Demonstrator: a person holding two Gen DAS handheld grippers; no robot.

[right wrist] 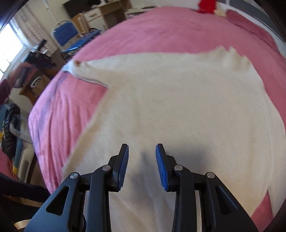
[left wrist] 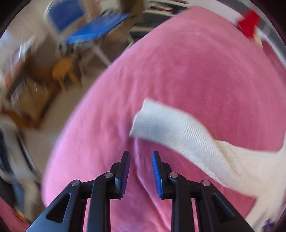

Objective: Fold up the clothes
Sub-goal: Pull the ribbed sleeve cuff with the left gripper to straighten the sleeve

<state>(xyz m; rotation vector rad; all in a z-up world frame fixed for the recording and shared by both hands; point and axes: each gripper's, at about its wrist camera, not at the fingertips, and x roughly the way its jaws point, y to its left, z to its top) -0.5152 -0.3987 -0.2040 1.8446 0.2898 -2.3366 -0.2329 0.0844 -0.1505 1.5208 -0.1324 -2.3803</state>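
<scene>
A cream knit garment lies spread flat on a pink bedspread, one sleeve stretched toward the left edge of the bed. My right gripper hovers open over the garment's near part, nothing between its blue pads. In the left wrist view the same garment's sleeve lies across the pink bedspread, its cuff pointing left. My left gripper is open above bare bedspread, just near-left of that cuff, apart from it. The left view is blurred.
A red object sits at the far edge of the bed. Left of the bed stand a blue chair, a desk, shelves and a dark jacket. The bed's left edge drops to the floor.
</scene>
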